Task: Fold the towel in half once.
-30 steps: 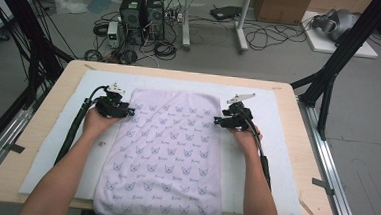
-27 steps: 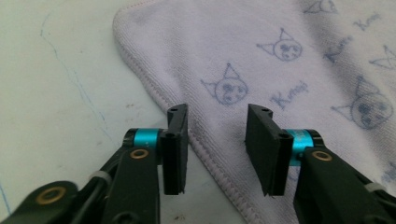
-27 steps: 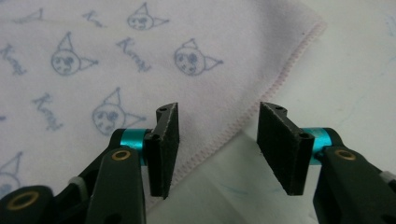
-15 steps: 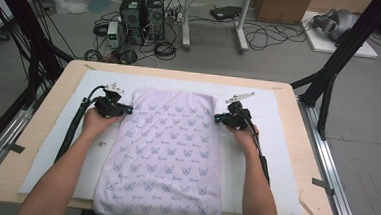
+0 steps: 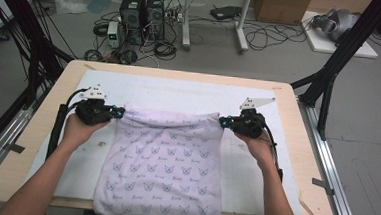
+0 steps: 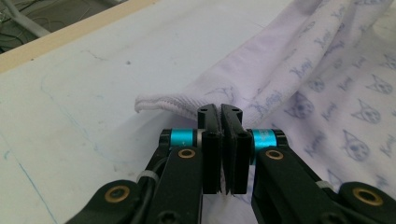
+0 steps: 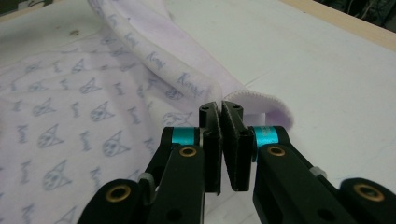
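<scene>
While pinched at its two far corners, sags in a soft roll between them: a thin lilac cloth (image 5: 162, 166) printed with small cat faces, spread over the middle of the white mat (image 5: 179, 94) on the worktop (image 5: 300, 164), near end draped over the near edge. Left claw (image 5: 120, 113) pressed together on the far left corner, hemmed tip poking out past the pads. Right claw (image 5: 222, 122) pressed together on the far right corner in the same way. Far edge lifted off the mat and curled toward the near side, the rest lying flat.

Light and floppy by the look of it, with no stiffness at all, likely to droop wherever unsupported. Not fragile, and hardly slippery against the mat; more apt to drag and wrinkle. Best held right at the hemmed corners, where doubled and thicker, with both grips kept level and taut to avoid a sagging middle.

Plenty of bare mat on the far side and to left and right. Tighter on the near side: forearms (image 5: 49, 179) close beside the cloth, and the overhanging end liable to slide off if tugged that way.
</scene>
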The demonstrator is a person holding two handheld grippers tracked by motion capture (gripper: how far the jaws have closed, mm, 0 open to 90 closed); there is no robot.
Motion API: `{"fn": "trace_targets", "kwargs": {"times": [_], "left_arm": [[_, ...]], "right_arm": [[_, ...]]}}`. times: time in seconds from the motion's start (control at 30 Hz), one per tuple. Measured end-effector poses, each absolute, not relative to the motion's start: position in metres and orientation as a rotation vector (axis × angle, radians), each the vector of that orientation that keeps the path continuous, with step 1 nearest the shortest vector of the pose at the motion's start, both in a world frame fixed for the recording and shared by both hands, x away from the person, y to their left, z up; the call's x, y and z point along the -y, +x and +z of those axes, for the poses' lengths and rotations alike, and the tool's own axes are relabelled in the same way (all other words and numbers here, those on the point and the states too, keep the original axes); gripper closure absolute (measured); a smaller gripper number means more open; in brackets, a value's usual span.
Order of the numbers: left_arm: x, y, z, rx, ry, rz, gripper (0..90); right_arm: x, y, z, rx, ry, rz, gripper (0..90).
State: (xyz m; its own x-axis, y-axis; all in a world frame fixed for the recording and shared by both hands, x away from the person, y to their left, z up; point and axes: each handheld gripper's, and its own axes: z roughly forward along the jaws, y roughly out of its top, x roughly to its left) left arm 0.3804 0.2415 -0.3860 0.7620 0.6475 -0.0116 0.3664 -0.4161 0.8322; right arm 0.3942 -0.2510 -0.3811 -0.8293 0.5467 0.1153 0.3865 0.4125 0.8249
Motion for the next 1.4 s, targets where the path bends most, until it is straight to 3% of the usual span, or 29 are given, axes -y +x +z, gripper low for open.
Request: {"fn": "trace_targets", "kwargs": {"times": [0.67,0.73,0.83,0.93,1.03,1.4], "left_arm": [[-0.255,0.298,-0.427,-0.717,2.086,0.378,86.2],[-0.257,0.295,-0.431,-0.724,2.103,0.339,83.5],[-0.258,0.298,-0.430,-0.744,2.107,0.311,66.1],[-0.257,0.308,-0.424,-0.760,2.091,0.320,55.8],[-0.256,0.321,-0.419,-0.776,2.064,0.325,51.4],[-0.240,0.376,-0.428,-0.891,2.108,0.290,47.3]], "right_arm": [[0.251,0.317,-0.413,-2.552,0.763,1.380,84.5],[0.252,0.315,-0.421,-2.587,0.776,1.351,79.2],[0.254,0.315,-0.424,-2.598,0.802,1.344,65.5],[0.256,0.321,-0.416,-2.569,0.805,1.409,56.4],[0.253,0.331,-0.409,-2.541,0.811,1.386,49.7],[0.237,0.385,-0.422,-2.565,0.929,1.342,40.5]]}}
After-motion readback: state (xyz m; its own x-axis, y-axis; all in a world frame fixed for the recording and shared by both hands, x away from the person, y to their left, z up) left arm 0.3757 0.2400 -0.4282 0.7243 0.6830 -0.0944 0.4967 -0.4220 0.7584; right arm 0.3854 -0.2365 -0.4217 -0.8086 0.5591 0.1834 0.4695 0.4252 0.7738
